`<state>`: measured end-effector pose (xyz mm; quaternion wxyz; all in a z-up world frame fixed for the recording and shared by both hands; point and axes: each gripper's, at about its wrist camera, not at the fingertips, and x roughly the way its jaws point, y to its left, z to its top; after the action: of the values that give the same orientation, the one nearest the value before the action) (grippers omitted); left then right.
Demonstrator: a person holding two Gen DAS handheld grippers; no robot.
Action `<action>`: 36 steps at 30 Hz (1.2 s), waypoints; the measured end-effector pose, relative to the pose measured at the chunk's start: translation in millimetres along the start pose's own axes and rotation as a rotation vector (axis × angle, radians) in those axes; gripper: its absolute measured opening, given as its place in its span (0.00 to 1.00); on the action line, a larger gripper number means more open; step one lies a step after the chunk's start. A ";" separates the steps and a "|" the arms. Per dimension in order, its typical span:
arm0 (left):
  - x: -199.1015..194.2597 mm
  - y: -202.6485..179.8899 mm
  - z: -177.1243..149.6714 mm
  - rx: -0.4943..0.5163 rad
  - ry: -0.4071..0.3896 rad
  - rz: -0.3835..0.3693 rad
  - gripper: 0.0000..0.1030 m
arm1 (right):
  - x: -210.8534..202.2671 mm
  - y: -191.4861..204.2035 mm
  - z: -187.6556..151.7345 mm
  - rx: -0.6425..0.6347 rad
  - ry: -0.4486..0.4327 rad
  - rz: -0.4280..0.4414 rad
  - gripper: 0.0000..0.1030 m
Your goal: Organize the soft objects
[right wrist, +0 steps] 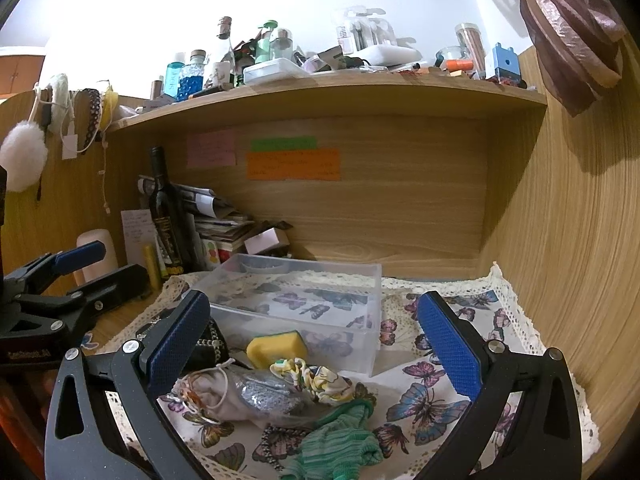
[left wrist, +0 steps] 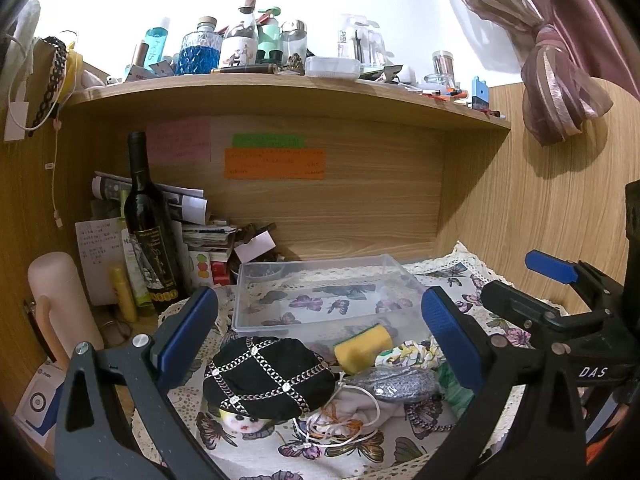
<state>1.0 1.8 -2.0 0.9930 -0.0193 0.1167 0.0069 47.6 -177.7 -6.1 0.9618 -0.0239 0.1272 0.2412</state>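
- Soft cloth things sit in a heap on the butterfly cloth (right wrist: 436, 396), just in front of the clear box (right wrist: 320, 300).
- My left claw (left wrist: 320, 336) is wide open and holds nothing. The black cap (left wrist: 268, 376) lies right between its blue pads, low and near, so my left hand is nearer to it.
- My right claw (right wrist: 316, 344) is wide open too, and holds nothing. The yellow sponge (right wrist: 276, 348), the silver pouch (right wrist: 272, 396) and the flowery cloth (right wrist: 316, 380) lie between its pads. The green cloth (right wrist: 340, 440) is lowest, closest to me.
- The pouch lies long from left to right, across my reach.
- The box is behind the heap, and I see nothing soft in it.
- A doll face (left wrist: 244, 424) peeks out under the cap; the rest is hidden.
- The white bag (right wrist: 208, 396) is partly behind my right claw's left pad.
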 end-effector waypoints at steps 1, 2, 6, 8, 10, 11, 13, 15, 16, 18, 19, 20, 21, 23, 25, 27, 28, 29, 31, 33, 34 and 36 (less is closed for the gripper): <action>-0.1 -0.5 0.0 0.001 -0.001 0.002 1.00 | -0.1 0.1 -0.2 0.000 0.000 -0.001 1.00; -0.2 -0.7 0.0 0.001 -0.002 0.003 1.00 | -0.1 0.1 -0.2 -0.001 -0.001 -0.002 1.00; 0.0 -1.1 -0.2 0.002 -0.002 0.006 1.00 | -0.9 -1.3 -0.1 0.008 -0.004 0.001 1.00; -1.2 -0.9 -1.3 0.003 -0.003 0.006 1.00 | -1.1 -1.6 0.0 0.011 -0.004 0.002 1.00; -1.2 -1.0 -1.3 0.003 -0.002 0.005 1.00 | -1.1 -1.2 -0.4 0.009 -0.003 0.004 1.00; -1.3 -1.1 -1.4 0.002 -0.003 0.006 1.00 | -1.0 -1.4 -0.3 0.009 -0.002 0.004 1.00; -1.1 -1.0 -1.1 0.002 -0.003 0.005 1.00 | -1.4 -1.6 -0.7 0.009 -0.002 0.002 1.00; -1.0 -1.2 -1.6 0.003 -0.003 0.004 1.00 | -1.4 -1.8 -1.1 0.010 -0.001 0.004 1.00; -1.1 -1.1 -1.4 0.003 -0.003 0.005 1.00 | -1.7 -2.1 -1.2 0.010 -0.001 0.004 1.00; -0.9 -1.1 -1.5 0.005 -0.001 0.004 1.00 | -1.5 -2.0 -1.2 0.011 -0.002 0.003 1.00; -0.8 -1.2 -1.7 0.006 0.000 0.004 1.00 | -1.2 -1.9 -1.0 0.010 -0.001 0.004 1.00; -0.6 -1.4 -1.7 0.006 0.002 0.004 1.00 | -1.2 -1.9 -1.2 0.010 -0.001 0.004 1.00; -0.5 -1.5 -1.8 0.006 0.003 0.003 1.00 | -1.2 -2.0 -1.3 0.011 -0.001 0.004 1.00; -0.4 -1.5 -1.8 0.006 0.003 0.003 1.00 | -1.1 -2.1 -1.4 0.012 0.000 0.002 1.00; -0.6 -1.2 -1.6 0.005 0.002 0.003 1.00 | -1.2 -2.3 -1.7 0.014 0.001 0.003 1.00; -0.2 -1.0 -1.1 0.006 0.004 0.000 1.00 | -1.3 -2.5 -1.7 0.016 0.001 0.004 1.00; -0.1 -1.2 -1.2 0.006 0.005 0.000 1.00 | -1.3 -2.6 -1.7 0.016 0.000 0.003 1.00; -0.1 -1.4 -1.4 0.007 0.004 0.001 1.00 | -1.3 -2.7 -1.6 0.016 0.000 0.004 1.00; -0.1 -1.5 -1.5 0.008 0.005 0.001 1.00 | -1.2 -3.3 -1.6 0.018 0.001 0.004 1.00; -0.3 -1.4 -1.6 0.008 0.005 0.000 1.00 | -1.1 -3.3 -1.6 0.018 0.001 0.004 1.00; -0.3 -1.5 -1.5 0.007 0.004 0.002 1.00 | -1.2 -3.4 -1.7 0.018 0.002 0.004 1.00; -0.4 -1.5 -1.6 0.006 0.004 0.000 1.00 | -1.0 -4.1 -1.6 0.023 0.004 0.007 1.00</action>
<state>0.3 0.2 -3.4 0.9928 -0.0161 0.1187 0.0067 48.3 -182.0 -7.5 0.9609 -0.0131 0.1320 0.2429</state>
